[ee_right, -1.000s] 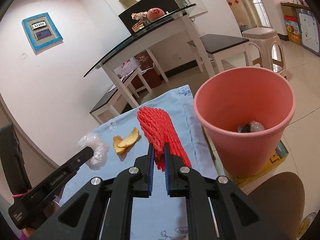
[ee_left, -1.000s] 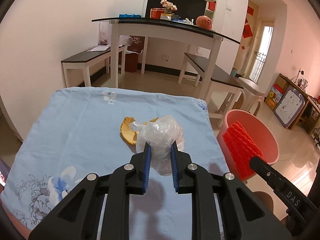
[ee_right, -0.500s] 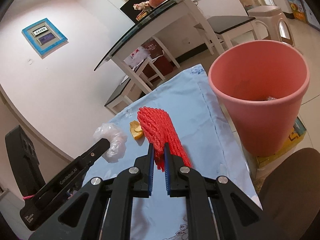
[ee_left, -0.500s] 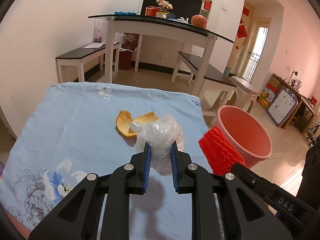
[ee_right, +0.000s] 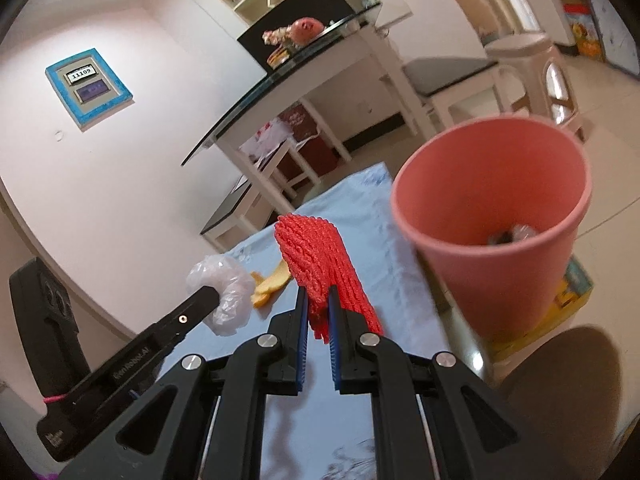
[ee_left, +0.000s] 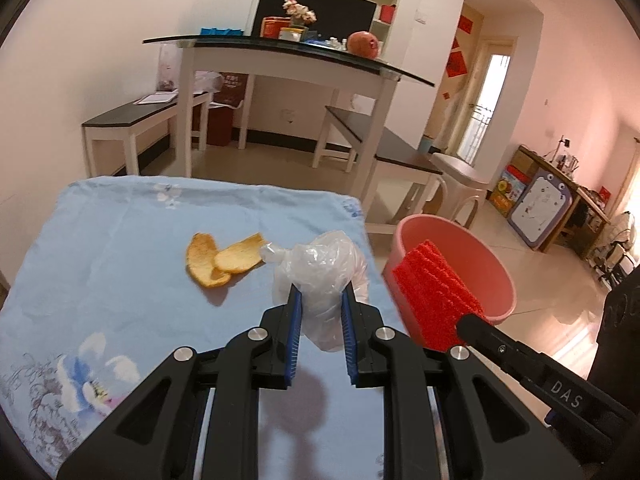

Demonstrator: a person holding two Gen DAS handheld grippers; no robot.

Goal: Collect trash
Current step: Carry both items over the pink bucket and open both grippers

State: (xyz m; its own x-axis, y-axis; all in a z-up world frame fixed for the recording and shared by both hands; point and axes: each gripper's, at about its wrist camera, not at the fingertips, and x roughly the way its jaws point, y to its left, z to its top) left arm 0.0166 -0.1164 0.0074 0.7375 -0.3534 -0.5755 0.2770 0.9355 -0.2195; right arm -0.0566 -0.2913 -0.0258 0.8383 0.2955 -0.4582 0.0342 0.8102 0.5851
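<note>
My left gripper (ee_left: 320,296) is shut on a crumpled clear plastic bag (ee_left: 324,268), held just above the blue flowered cloth (ee_left: 120,248). In the right wrist view that bag (ee_right: 228,284) hangs at the left gripper's tip. My right gripper (ee_right: 318,300) is shut on a red foam net (ee_right: 316,256); the net (ee_left: 432,292) shows in the left wrist view against the pink bin (ee_left: 472,264). The pink bin (ee_right: 492,216) stands on the floor just right of the table, with some trash at its bottom. Orange peels (ee_left: 220,260) lie on the cloth left of the bag.
A glass-topped white table (ee_left: 288,56) with benches (ee_left: 132,116) stands beyond the cloth-covered table. A white plastic stool (ee_right: 532,64) sits behind the bin. A brown rounded object (ee_right: 560,392) is at the lower right near the bin.
The red net has shifted left in the left wrist view, from over the bin to its near rim. The left view has swung right; the bag stays gripped.
</note>
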